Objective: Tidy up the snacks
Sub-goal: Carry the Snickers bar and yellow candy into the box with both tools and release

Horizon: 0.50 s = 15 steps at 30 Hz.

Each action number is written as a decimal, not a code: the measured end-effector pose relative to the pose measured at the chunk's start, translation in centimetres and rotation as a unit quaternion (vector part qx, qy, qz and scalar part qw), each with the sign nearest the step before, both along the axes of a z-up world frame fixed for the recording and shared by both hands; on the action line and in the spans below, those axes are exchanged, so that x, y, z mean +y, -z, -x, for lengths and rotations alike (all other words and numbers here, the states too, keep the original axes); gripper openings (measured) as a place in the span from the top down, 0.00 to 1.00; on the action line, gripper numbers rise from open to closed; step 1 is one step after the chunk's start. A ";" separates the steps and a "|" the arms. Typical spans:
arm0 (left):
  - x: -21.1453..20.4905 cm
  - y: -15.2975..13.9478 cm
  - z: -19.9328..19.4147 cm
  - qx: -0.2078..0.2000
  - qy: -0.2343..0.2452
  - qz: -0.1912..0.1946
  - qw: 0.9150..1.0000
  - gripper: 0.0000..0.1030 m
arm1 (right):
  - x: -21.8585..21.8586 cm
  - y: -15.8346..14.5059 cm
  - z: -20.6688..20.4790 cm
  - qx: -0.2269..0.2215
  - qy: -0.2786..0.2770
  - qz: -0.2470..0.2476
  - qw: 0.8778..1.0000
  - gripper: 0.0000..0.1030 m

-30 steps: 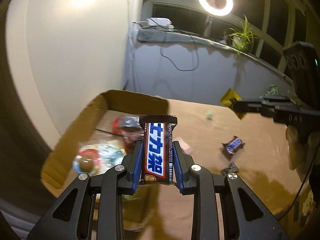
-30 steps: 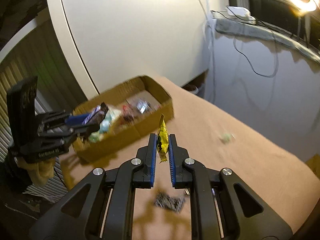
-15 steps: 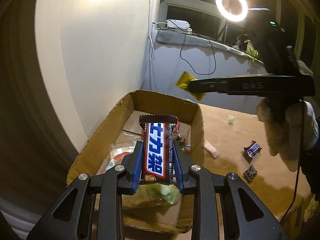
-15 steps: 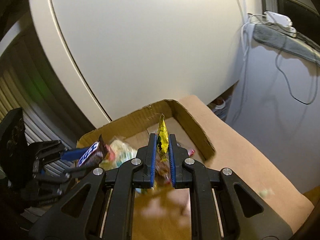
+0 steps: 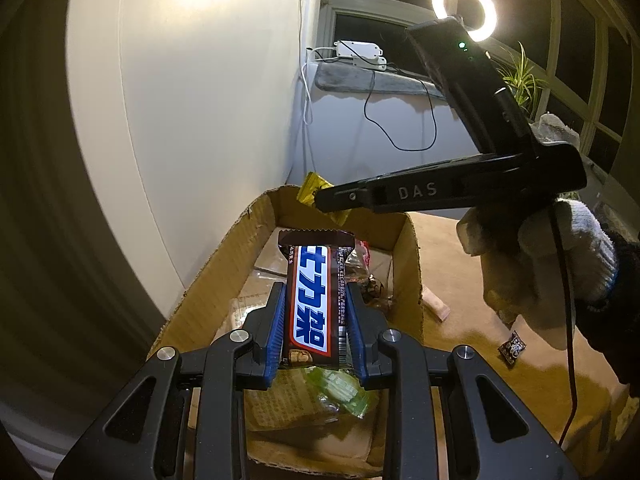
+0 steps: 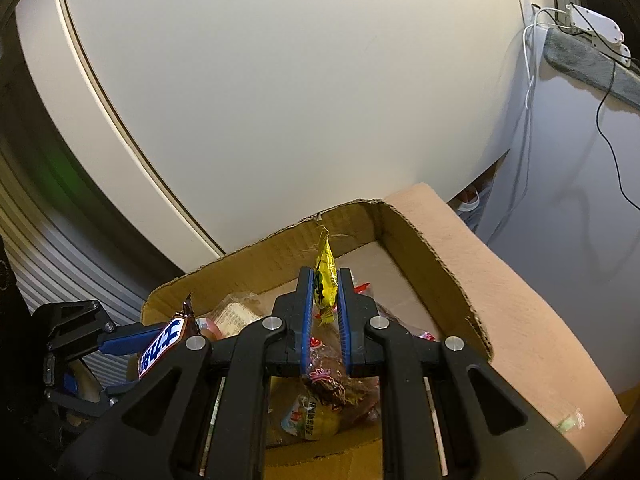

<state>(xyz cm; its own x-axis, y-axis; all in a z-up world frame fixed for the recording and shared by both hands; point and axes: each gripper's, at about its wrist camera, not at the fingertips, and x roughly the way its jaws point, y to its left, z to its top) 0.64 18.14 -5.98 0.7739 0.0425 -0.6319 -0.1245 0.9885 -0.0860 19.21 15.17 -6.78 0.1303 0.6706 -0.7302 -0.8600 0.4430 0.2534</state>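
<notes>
My left gripper [image 5: 314, 300] is shut on a brown Snickers bar [image 5: 312, 300] with blue lettering, held above the near part of an open cardboard box [image 5: 224, 256]. In the right wrist view that bar [image 6: 162, 346] shows at the box's left end. My right gripper [image 6: 325, 300] is shut on a small yellow packet [image 6: 323, 280] over the box [image 6: 424, 248]. The left wrist view shows that gripper [image 5: 320, 200] reaching in from the right above the far wall, with the yellow packet [image 5: 310, 190] at its tip. Several wrapped snacks [image 6: 320, 408] lie inside.
A gloved hand [image 5: 536, 256] holds the right gripper. On the brown table [image 5: 480, 292] lie a small dark candy [image 5: 512, 348] and a pale wrapped piece [image 5: 434, 306]. A white wall panel [image 6: 280, 100] stands close behind the box. A ring light [image 5: 464, 8] glows at the window.
The right gripper has swung from over the table to above the box with the yellow packet. The left gripper has shifted a little further over the box, still holding the bar.
</notes>
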 end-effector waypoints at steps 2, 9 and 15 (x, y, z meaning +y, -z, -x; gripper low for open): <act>0.1 0.0 0.0 0.000 -0.003 -0.004 1.000 0.74 | 0.1 -0.1 -0.1 0.000 -0.002 0.001 1.000 0.89; -0.2 -0.3 0.0 -0.003 -0.009 -0.011 1.000 0.61 | -0.3 -1.0 0.4 -0.022 0.010 -0.012 1.000 0.32; -0.7 -0.7 0.3 -0.011 -0.006 -0.019 1.000 0.61 | -0.9 -1.9 0.7 -0.036 0.019 -0.011 0.999 0.30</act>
<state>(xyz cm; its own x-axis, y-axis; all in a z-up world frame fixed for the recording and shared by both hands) 0.32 17.40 -5.30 0.7868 0.0752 -0.6125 -0.1345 0.9896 -0.0513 18.53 14.23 -4.84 0.2080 0.6794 -0.7037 -0.8584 0.4716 0.2016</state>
